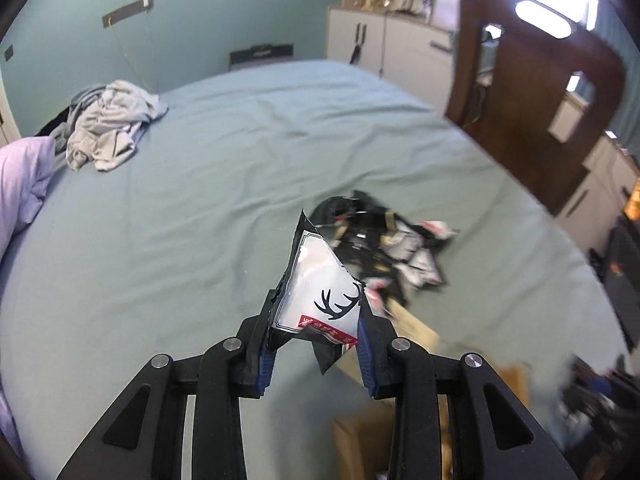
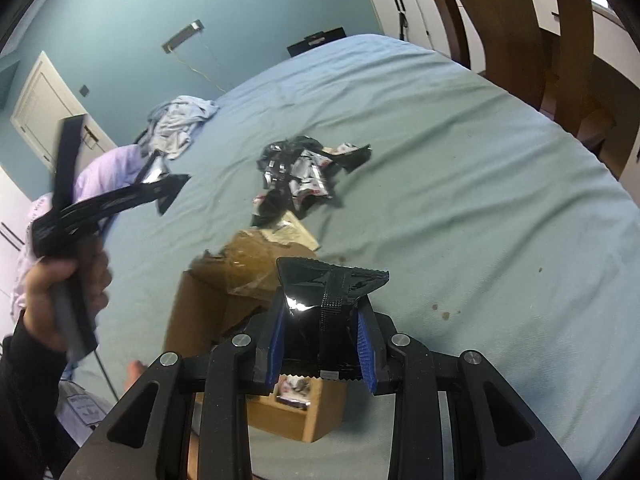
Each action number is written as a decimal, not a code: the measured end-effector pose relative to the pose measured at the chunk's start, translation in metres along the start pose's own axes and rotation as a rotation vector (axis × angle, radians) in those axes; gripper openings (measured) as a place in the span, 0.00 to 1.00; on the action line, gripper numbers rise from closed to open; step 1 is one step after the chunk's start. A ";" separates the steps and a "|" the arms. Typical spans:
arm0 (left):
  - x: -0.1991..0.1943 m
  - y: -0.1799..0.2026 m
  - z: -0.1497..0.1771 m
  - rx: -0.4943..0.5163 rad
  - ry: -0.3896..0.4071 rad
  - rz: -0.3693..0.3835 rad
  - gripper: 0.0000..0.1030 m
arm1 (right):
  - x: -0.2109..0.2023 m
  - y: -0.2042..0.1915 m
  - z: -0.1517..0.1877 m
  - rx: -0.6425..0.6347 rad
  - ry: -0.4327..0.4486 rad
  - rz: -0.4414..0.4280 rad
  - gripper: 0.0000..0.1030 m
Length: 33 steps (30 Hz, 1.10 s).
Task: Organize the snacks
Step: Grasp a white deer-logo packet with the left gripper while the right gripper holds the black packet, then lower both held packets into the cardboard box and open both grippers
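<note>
Up close, a white snack packet [image 1: 320, 300] with a black antler mark is pinched between the left gripper [image 1: 316, 344] pads, held above the bed [image 1: 200, 220]. Likewise, the right gripper [image 2: 320, 344] clamps a glossy black packet [image 2: 324, 312] over an open cardboard box [image 2: 224, 292] near the bed's edge. Farther out, a heap of packets [image 2: 304, 176] lies on the blue-grey sheet, crumpled clothes [image 1: 108, 124] far left. Teal walls, white cabinets [image 1: 384, 44] and a wooden chair [image 1: 532, 100] surround it. Box contents are mostly hidden; the heap blurs.
</note>
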State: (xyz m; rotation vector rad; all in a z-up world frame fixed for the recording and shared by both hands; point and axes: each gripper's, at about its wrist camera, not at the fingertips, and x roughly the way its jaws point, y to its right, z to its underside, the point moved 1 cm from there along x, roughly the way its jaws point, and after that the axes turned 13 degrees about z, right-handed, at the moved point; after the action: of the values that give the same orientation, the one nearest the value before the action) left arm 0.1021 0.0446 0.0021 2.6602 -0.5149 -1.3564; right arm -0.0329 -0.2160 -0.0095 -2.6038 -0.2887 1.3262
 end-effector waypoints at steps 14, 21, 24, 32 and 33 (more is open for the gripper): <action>-0.003 0.052 0.073 0.089 -0.161 0.062 0.32 | 0.000 -0.016 0.020 -0.086 0.003 0.003 0.28; 0.010 0.071 0.086 0.163 -0.203 0.070 0.33 | -0.001 -0.016 0.019 -0.071 -0.009 -0.004 0.28; 0.018 0.068 0.089 0.159 -0.237 0.059 0.33 | 0.000 -0.020 0.019 -0.091 -0.009 -0.002 0.28; 0.034 0.069 0.097 0.175 -0.292 0.026 0.34 | 0.005 -0.026 0.019 -0.116 -0.014 0.012 0.28; 0.035 0.070 0.097 0.177 -0.294 0.025 0.34 | 0.005 -0.026 0.019 -0.116 -0.014 0.011 0.28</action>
State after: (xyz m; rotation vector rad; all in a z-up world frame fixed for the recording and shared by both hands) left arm 0.0260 -0.0275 -0.0647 2.5849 -0.7283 -1.7841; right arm -0.0475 -0.1884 -0.0174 -2.6944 -0.3643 1.3713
